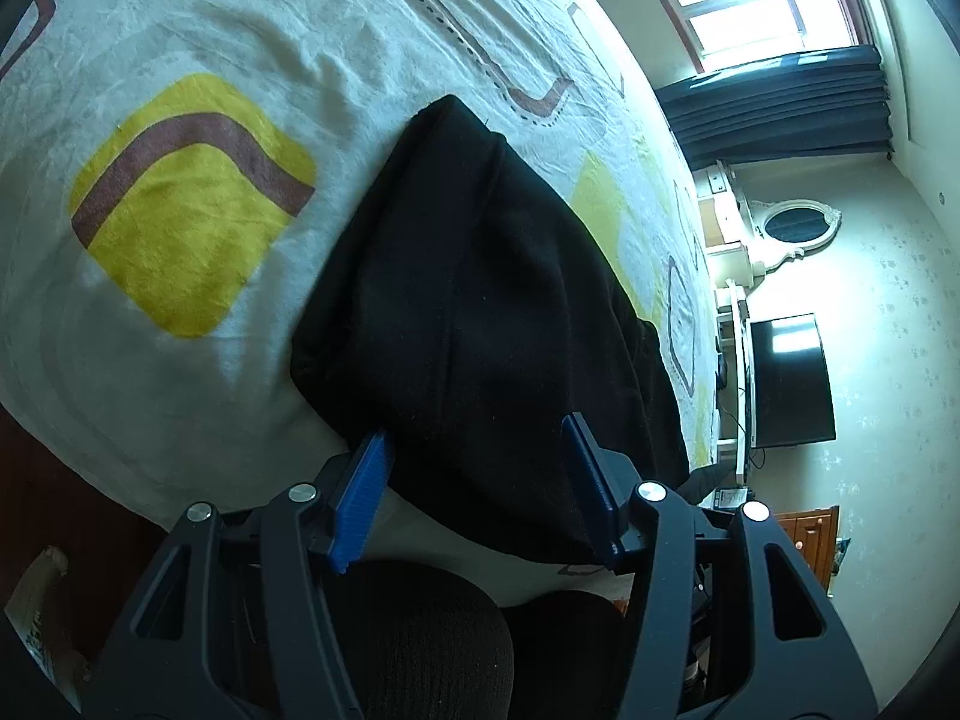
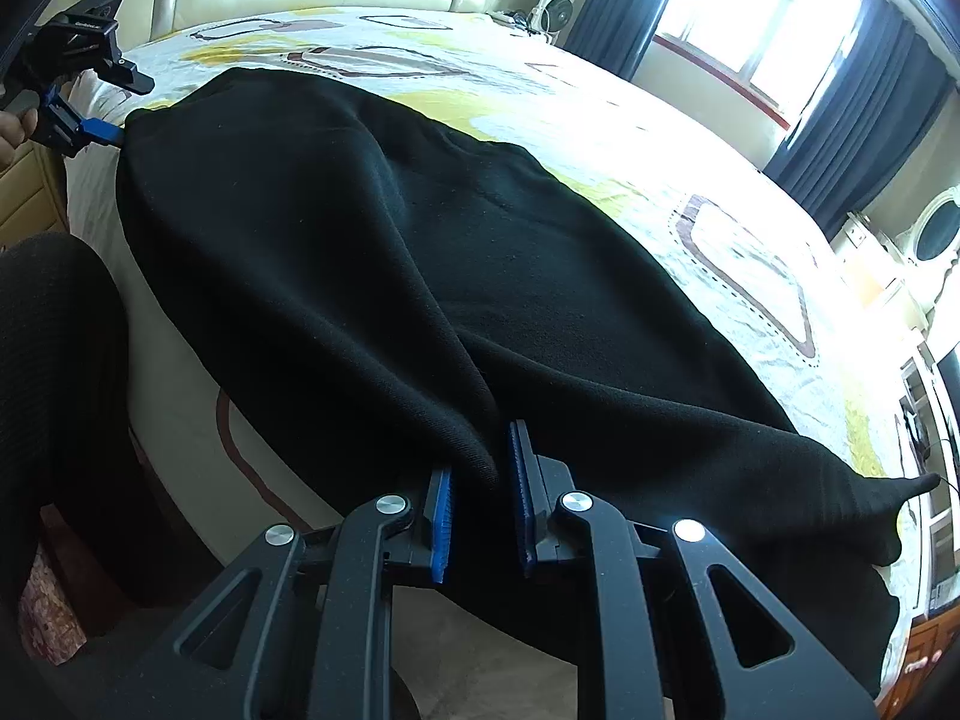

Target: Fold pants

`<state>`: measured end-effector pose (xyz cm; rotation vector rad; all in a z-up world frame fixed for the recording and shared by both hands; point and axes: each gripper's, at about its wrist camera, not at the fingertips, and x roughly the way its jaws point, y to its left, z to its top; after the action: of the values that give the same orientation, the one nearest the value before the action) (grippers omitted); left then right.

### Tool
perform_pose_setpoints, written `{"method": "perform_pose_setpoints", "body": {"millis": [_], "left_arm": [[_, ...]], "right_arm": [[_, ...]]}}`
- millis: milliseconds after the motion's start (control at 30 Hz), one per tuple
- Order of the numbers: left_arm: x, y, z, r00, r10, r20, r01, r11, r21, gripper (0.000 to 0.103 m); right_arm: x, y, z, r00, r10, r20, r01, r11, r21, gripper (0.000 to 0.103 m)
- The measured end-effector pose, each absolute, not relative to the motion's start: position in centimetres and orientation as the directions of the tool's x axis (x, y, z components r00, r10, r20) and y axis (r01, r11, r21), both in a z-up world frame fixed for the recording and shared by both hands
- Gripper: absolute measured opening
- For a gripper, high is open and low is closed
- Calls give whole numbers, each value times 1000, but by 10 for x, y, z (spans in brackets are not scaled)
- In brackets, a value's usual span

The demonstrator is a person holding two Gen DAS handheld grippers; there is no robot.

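- The right tongs [image 2: 480,501] stand narrowly parted, blue pads on either side of a bunched ridge of the black knit pants [image 2: 384,252]; whether they pinch it I cannot tell
- The left tongs [image 1: 474,483] stand wide apart, straddling the near edge of the same pants [image 1: 474,312] without clamping it; in the right wrist view they [image 2: 105,132] sit at the far corner of the cloth
- The pants lie spread across the bed with the white, yellow and brown patterned sheet [image 1: 198,18], near edge draping over the side
- The fabric looks soft, thick and limp, so it should sag and bunch rather than hold a line
- Best held at hems or waistband corners, both layers together, so the fold stays square
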<state>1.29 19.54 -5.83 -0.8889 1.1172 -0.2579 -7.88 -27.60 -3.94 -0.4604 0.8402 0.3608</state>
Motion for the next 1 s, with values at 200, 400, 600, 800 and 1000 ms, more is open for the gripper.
{"method": "perform_pose_setpoints", "body": {"millis": [200,400,600,800,1000], "left_arm": [[19,193,-74,400,-551,-733,-334,657,-676,8],[9,198,-54,428,-501,-753,-299,707,-641,8],[14,193,-64,389,-490,-780,-281,744,-607,12],[-1,169,-32,366,-462,-808,-163,823,-545,45],[12,149,-12,434,-429,-792,-124,843,-524,68]], "right_arm": [[-81,-280,-37,628,126,-768,-478,841,-252,18],[-99,-270,-35,642,109,-759,-519,790,-325,18],[-101,-277,-34,618,145,-773,-515,818,-258,44],[-92,-383,7,595,333,-732,-258,941,218,53],[-66,-576,24,697,169,-696,303,811,501,53]]}}
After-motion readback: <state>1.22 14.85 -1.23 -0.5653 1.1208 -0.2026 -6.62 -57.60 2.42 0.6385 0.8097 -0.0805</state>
